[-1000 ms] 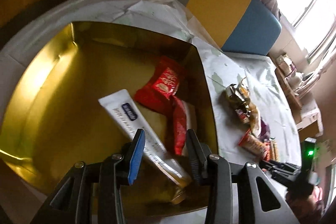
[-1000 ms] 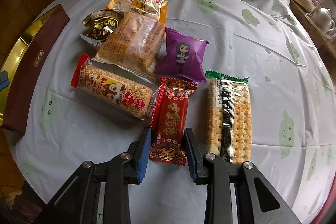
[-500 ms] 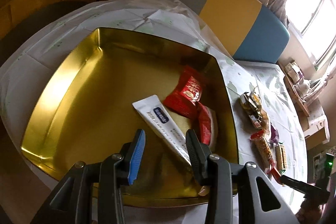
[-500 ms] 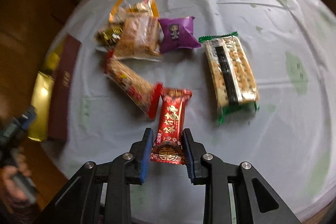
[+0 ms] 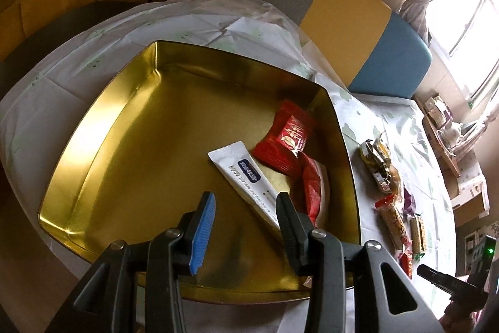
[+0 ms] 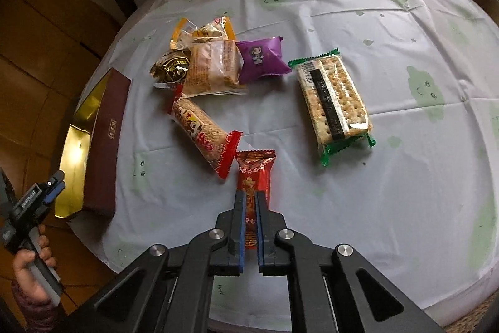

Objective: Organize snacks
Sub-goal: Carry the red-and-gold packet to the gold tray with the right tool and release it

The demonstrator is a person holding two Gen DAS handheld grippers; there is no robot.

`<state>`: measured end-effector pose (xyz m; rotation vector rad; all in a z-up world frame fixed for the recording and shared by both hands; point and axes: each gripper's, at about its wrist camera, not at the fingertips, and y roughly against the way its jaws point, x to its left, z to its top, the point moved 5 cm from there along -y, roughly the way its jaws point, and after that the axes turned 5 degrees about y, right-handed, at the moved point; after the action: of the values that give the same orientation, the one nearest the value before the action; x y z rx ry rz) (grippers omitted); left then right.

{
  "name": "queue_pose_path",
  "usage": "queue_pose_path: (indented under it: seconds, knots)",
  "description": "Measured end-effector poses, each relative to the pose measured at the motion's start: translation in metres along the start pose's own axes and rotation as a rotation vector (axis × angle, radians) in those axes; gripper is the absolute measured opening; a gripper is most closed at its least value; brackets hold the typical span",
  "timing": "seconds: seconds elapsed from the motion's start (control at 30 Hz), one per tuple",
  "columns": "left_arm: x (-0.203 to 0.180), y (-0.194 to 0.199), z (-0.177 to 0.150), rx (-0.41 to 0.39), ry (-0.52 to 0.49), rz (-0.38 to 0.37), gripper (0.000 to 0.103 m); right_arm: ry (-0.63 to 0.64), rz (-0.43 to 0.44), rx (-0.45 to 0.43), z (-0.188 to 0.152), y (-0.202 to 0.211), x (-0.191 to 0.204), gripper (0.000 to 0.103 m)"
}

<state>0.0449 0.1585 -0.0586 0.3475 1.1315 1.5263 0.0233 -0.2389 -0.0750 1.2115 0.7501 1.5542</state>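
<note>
My right gripper (image 6: 249, 198) is shut on a red snack packet (image 6: 254, 173) and holds it above the white tablecloth. Loose snacks lie beyond it: a red-ended rice bar (image 6: 202, 133), a green-edged cracker pack (image 6: 335, 102), a purple packet (image 6: 262, 58) and a clear-wrapped cake (image 6: 212, 67). My left gripper (image 5: 244, 202) is open and empty above the gold tin box (image 5: 124, 145). Inside the tin lie a white tube-like packet (image 5: 246, 177) and two red packets (image 5: 287, 136).
The tin's dark red side (image 6: 106, 139) shows at the table's left edge in the right wrist view. A yellow and blue bench (image 5: 368, 30) stands behind the table. A shelf with a teapot (image 5: 449, 130) is at the far right.
My right gripper closed on the red packet and lifted it off the cloth. My left gripper pulled back and up from the tin, staying open.
</note>
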Motion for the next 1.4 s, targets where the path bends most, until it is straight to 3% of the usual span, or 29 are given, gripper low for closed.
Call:
queue_pose_path:
  seconds: [0.07,0.13,0.17,0.2,0.23,0.27,0.4,0.57,0.73,0.9,1.17,1.3,1.4]
  knots:
    - [-0.003,0.000,-0.002,0.002,-0.012,0.000,0.041,0.016,-0.005,-0.002,0.002,-0.001,0.003,0.027]
    - [-0.006,0.000,-0.003,0.000,-0.029,0.002,0.041,0.053,-0.028,0.019,0.001,-0.009,0.012,0.063]
    - [-0.006,0.001,-0.004,-0.002,-0.032,0.003,0.041,0.069,-0.039,0.029,0.000,-0.013,0.014,0.065]
    - [-0.006,0.001,-0.004,-0.004,-0.034,0.004,0.041,0.095,-0.069,0.034,-0.001,-0.018,0.017,0.060]
    - [-0.006,0.002,-0.003,-0.006,-0.036,0.008,0.041,0.126,-0.113,0.038,-0.002,-0.022,0.018,0.035]
    - [-0.005,0.002,-0.003,-0.008,-0.037,0.012,0.041,0.135,-0.131,0.050,-0.004,-0.026,0.018,0.022]
    - [0.001,0.004,0.000,-0.029,-0.032,0.036,0.041,0.184,-0.183,0.046,-0.008,-0.027,0.021,0.022]
    - [0.011,0.004,0.003,-0.039,-0.022,0.056,0.041,0.132,-0.194,0.018,-0.011,-0.018,0.010,0.022]
    - [0.019,0.007,0.004,-0.060,-0.037,0.091,0.041,0.135,-0.121,-0.068,-0.005,0.004,0.027,0.022]
    - [0.025,0.011,0.006,-0.072,-0.024,0.097,0.041,0.262,0.027,-0.113,0.009,0.004,0.087,0.022]
    - [0.038,0.022,0.012,-0.105,0.004,0.110,0.041,0.569,0.286,-0.096,0.018,-0.023,0.231,0.022]
    - [0.045,0.023,0.010,-0.103,0.017,0.121,0.041,0.701,0.328,-0.026,0.006,-0.059,0.286,0.023]
    - [0.049,0.021,0.007,-0.093,0.020,0.130,0.041,0.744,0.305,0.057,-0.009,-0.090,0.296,0.024]
